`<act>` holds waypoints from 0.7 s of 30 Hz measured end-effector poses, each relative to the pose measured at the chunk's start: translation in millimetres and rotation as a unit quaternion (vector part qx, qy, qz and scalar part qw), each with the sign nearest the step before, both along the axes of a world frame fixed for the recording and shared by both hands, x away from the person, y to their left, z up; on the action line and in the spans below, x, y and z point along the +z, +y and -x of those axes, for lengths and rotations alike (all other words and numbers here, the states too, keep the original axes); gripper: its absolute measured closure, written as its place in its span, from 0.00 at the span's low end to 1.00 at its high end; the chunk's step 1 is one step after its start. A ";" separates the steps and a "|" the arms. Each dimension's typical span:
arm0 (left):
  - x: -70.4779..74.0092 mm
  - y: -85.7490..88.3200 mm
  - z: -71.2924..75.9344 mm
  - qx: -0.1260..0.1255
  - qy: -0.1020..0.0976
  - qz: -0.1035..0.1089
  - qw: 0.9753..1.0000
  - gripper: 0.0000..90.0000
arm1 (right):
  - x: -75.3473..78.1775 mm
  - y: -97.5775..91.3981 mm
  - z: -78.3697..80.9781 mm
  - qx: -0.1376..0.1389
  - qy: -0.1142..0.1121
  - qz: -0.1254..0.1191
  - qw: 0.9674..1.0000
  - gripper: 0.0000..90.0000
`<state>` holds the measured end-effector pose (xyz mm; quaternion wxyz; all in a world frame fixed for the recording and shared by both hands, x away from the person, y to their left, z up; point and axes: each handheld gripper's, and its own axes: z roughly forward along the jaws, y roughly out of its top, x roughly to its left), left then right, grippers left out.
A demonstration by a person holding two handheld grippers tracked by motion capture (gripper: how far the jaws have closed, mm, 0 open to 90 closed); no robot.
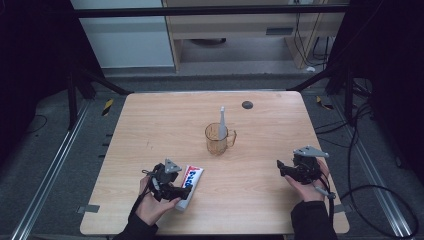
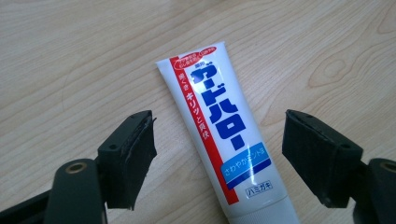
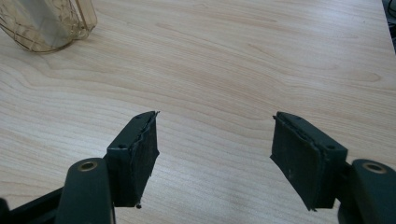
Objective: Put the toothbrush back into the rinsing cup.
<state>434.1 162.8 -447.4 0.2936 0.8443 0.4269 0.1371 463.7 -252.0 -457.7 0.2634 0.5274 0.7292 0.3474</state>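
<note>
A white toothpaste tube (image 1: 192, 178) (image 2: 219, 126) with blue and red print lies flat on the wooden table (image 1: 160, 125), near its front left. My left gripper (image 1: 181, 191) (image 2: 219, 154) is open and straddles the tube, with a gap between each pad and the tube. An amber see-through mug (image 1: 218, 140) (image 3: 46, 23) stands at mid table with a pale grey toothbrush (image 1: 222, 122) upright in it. At the front right, my right gripper (image 1: 281, 167) (image 3: 215, 154) is open over bare wood with nothing between its jaws.
A small dark round spot (image 1: 247, 105) sits near the table's far edge. Black frame bars (image 1: 95, 80) flank the table, and cables (image 1: 360, 150) lie on the floor to the right. Shelving stands beyond the far edge.
</note>
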 end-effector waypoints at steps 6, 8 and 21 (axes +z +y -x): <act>-5.7 -6.9 -0.4 -0.005 0.008 -0.010 1.000 0.27 | -0.6 2.0 -0.6 0.001 0.004 0.001 1.000 0.35; -7.1 -9.2 -0.5 -0.007 0.013 -0.016 1.000 0.27 | -0.9 2.0 -0.8 0.003 0.004 0.004 1.000 0.35; -14.1 -23.4 -13.6 -0.001 0.019 -0.029 0.999 0.32 | -2.2 3.2 -1.6 0.006 0.010 0.002 1.000 0.36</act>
